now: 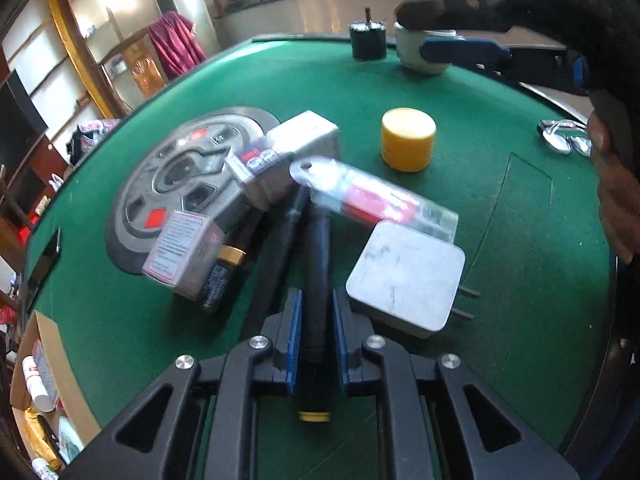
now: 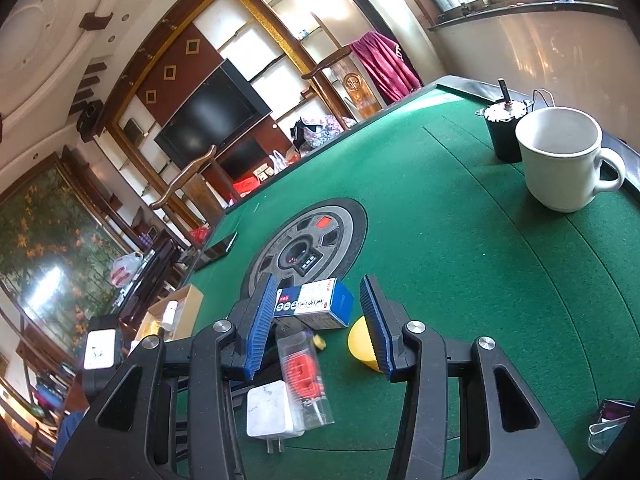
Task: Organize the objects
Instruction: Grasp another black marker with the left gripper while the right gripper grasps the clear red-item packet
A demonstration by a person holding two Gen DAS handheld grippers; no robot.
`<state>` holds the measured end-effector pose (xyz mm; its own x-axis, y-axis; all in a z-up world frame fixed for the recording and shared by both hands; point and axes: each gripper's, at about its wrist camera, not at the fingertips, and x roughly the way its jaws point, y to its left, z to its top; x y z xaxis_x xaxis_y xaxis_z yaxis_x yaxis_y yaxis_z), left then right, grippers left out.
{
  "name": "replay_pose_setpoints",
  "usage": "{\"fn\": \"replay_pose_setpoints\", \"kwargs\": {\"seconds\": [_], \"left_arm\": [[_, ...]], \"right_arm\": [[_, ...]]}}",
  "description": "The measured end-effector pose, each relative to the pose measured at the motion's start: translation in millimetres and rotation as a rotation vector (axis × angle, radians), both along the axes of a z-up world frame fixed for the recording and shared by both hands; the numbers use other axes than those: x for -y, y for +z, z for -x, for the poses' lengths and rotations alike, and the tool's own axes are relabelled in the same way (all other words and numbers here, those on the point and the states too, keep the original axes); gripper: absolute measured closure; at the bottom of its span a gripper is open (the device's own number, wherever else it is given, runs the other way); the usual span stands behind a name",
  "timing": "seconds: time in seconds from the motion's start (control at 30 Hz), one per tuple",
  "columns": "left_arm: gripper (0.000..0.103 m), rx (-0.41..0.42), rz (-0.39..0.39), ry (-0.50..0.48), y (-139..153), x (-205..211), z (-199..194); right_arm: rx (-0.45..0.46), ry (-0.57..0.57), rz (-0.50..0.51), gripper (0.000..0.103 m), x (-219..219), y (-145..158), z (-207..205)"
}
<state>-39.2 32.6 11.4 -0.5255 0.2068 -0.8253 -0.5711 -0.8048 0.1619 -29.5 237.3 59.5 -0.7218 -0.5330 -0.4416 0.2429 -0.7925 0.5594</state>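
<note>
My left gripper (image 1: 316, 312) is shut on a black pen (image 1: 316, 264) with a gold end, low over the green table (image 1: 500, 240). Around the pen lie a white charger (image 1: 404, 276), a clear packet (image 1: 376, 196) with a red item, a second black pen (image 1: 280, 248), a battery (image 1: 222, 276), a small printed box (image 1: 184, 248) and a grey box (image 1: 304, 136). A yellow cylinder (image 1: 408, 138) stands behind them. My right gripper (image 2: 320, 284) hangs open above the blue-white box (image 2: 316, 304), the clear packet (image 2: 306, 376), the charger (image 2: 268, 406) and the yellow cylinder (image 2: 360, 344), with nothing between its fingers.
A round grey panel (image 2: 308, 248) sits in the table's middle. A white mug (image 2: 560, 160) and a black motor (image 2: 504, 132) stand at the far edge. A phone (image 2: 218, 248) lies near the left edge, and a cardboard box (image 1: 44, 344) of items sits beside the table. Shiny wrapped items (image 1: 566, 140) lie at the right.
</note>
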Motion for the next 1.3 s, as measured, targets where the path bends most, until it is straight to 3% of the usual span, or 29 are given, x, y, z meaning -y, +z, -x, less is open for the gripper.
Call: {"fn": "replay_pose_setpoints", "kwargs": {"seconds": [0.1,0.23,0.37,0.47,0.57,0.87,1.1,1.2,1.3], "left_arm": [[0.089,0.01,-0.034,0.035,-0.4,3.6,3.9],[0.086,-0.019,-0.104,0.185,-3.4,11.4,10.1],[0.089,-0.065,-0.099,0.264,-4.3,13.5,-6.0],[0.089,-0.034,-0.16,0.312,-3.7,29.0,-10.2],[0.089,-0.021,-0.195,0.329,-3.9,37.6,-7.6],[0.088,-0.036,-0.173,0.354,-4.3,31.9,-1.0],[0.086,-0.031,-0.184,0.367,-4.8,32.6,8.7],[0.086,-0.03,-0.184,0.366,-4.7,34.5,6.7],[0.086,-0.037,-0.171,0.361,-4.9,34.3,3.8]], "right_arm": [[-0.002,0.007,-0.006,0.06,2.1,-0.3,-1.0],[0.001,0.043,-0.017,0.06,8.1,-1.0,-0.7],[0.004,0.126,-0.082,0.06,28.8,-3.0,-2.4],[0.041,0.175,-0.14,0.06,44.7,-10.5,-0.9],[0.091,0.192,-0.22,0.06,58.4,-21.8,3.5],[0.142,0.189,-0.44,0.06,84.4,-41.3,14.7],[0.086,0.174,-0.602,0.06,103.1,-46.2,15.9],[0.135,0.154,-0.682,0.06,104.4,-53.3,24.0],[0.12,0.158,-0.697,0.06,100.5,-53.6,23.8]]}}
